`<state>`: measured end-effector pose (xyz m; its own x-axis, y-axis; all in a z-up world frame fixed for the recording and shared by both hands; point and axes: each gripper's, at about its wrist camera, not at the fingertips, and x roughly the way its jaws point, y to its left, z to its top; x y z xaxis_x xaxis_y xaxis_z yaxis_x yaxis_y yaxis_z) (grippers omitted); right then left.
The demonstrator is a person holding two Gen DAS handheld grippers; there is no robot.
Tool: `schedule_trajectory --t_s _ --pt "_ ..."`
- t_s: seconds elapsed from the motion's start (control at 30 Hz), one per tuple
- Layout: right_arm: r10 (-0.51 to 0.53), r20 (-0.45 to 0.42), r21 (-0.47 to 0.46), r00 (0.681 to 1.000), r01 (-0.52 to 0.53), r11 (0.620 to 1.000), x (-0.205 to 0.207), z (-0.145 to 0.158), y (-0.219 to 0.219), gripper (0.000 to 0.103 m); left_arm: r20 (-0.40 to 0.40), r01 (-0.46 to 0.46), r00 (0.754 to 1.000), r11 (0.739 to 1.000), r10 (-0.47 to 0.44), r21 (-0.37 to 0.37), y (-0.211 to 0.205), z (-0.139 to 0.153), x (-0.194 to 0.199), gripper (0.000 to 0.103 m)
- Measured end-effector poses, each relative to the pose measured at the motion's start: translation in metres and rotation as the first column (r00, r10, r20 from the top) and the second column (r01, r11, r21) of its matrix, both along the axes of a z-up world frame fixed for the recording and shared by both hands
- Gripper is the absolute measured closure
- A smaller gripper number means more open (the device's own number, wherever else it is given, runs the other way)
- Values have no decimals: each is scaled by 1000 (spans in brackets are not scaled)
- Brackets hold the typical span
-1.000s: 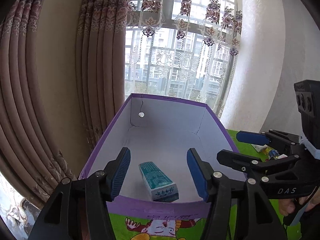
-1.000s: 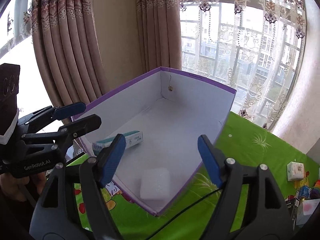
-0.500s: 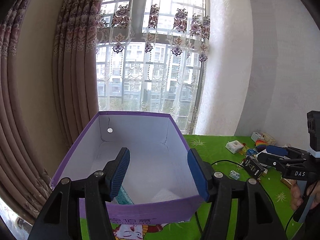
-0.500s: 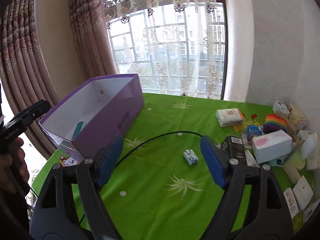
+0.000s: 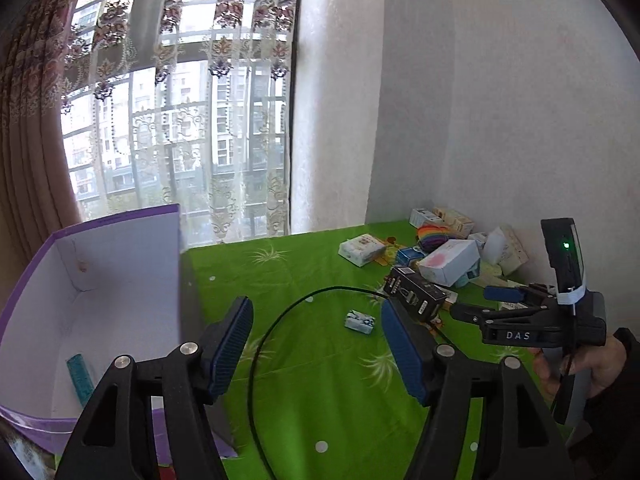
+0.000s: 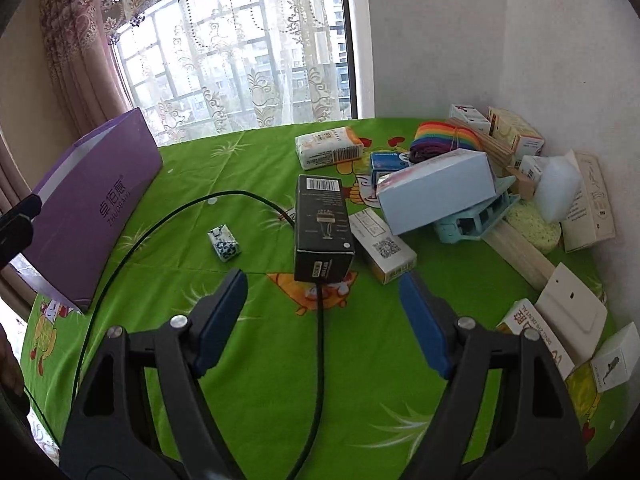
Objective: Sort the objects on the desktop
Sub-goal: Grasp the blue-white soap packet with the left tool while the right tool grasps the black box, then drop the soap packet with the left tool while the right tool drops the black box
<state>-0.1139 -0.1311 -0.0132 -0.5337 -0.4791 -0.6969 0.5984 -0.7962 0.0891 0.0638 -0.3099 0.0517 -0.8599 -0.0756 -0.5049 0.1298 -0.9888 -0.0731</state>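
Green cloth covered the bench [image 6: 280,360]; both grippers, left [image 5: 316,346] and right [image 6: 322,320], gaped empty near the black box [image 6: 322,226] at mid-frame.

"ZHUOBAIYI" on purple box [image 6: 96,208], "DAS" on right claw [image 5: 472,312]

both grippers have swung away from the purple box [image 6: 90,204] toward the table's clutter. the right gripper [image 6: 322,320], earlier above the box, now hangs wide open just short of the black box [image 6: 323,227]. the left gripper [image 5: 316,350] now faces the green cloth [image 5: 320,380], the purple box off to its left.
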Motion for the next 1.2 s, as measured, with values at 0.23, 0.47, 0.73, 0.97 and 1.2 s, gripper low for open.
schedule_trajectory --t_s 0.23,0.47,0.73,0.97,1.2 --pt "43 1 20 999 -43 999 -13 -14 -11 27 141 123 981 990 -132 67 14 -48 -57 38" --pt "54 35 40 998 -55 998 -27 -23 -16 37 227 173 955 980 -193 102 12 -80 -104 40" --pt "93 57 50 994 -96 994 -34 -29 -27 39 301 208 927 975 -222 79 14 -99 -138 47" --pt "90 81 62 993 -95 994 -44 -37 -31 54 338 224 911 972 -237 76 13 -107 -153 55" --pt "92 88 47 992 -96 994 -42 -36 -28 61 345 212 912 975 -221 63 15 -107 -155 66"
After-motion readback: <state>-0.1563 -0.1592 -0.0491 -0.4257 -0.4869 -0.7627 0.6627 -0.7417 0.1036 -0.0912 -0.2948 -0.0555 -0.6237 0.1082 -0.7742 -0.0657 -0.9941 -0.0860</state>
